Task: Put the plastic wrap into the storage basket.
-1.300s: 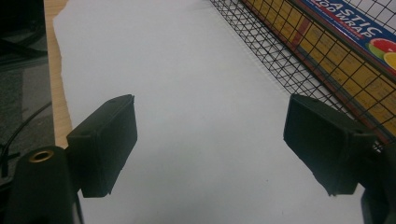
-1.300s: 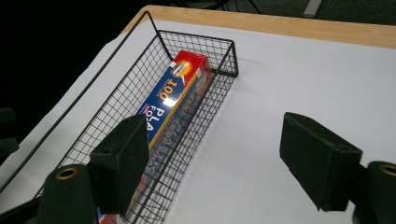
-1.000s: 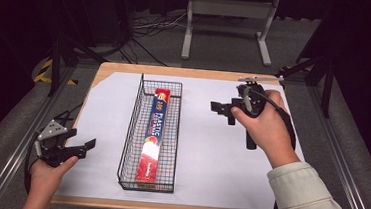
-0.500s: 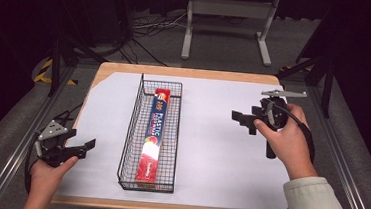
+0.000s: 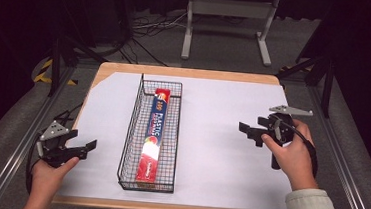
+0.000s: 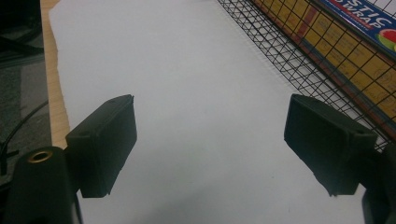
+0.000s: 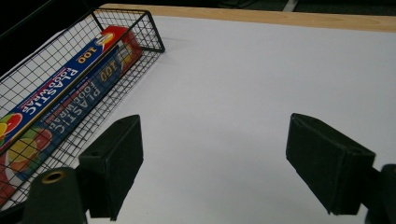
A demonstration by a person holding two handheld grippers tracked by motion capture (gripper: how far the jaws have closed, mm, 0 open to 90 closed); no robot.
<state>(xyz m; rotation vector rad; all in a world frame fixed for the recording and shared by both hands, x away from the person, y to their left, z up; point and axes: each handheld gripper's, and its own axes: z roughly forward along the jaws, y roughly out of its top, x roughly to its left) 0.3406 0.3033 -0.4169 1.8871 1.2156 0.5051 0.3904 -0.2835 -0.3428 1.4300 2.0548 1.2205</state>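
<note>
A long box of plastic food wrap (image 5: 154,134) lies lengthwise inside a black wire basket (image 5: 130,130) on the white table cover. The same box shows through the mesh in the right gripper view (image 7: 60,88) and at the top right of the left gripper view (image 6: 359,28). My left gripper (image 5: 83,147) rests open near the table's front left, just left of the basket, with nothing between its jaws. My right gripper (image 5: 249,132) is held open above the right side of the table, well clear of the basket, jaws pointing left and holding nothing.
The white sheet (image 5: 211,136) covers a wooden table (image 5: 186,73) whose edge shows at the back. Metal rails (image 5: 342,162) run along both sides. A grey stand (image 5: 228,10) and cables lie on the floor behind.
My right gripper has moved right and toward the front, away from the basket. The left gripper and the box have stayed put.
</note>
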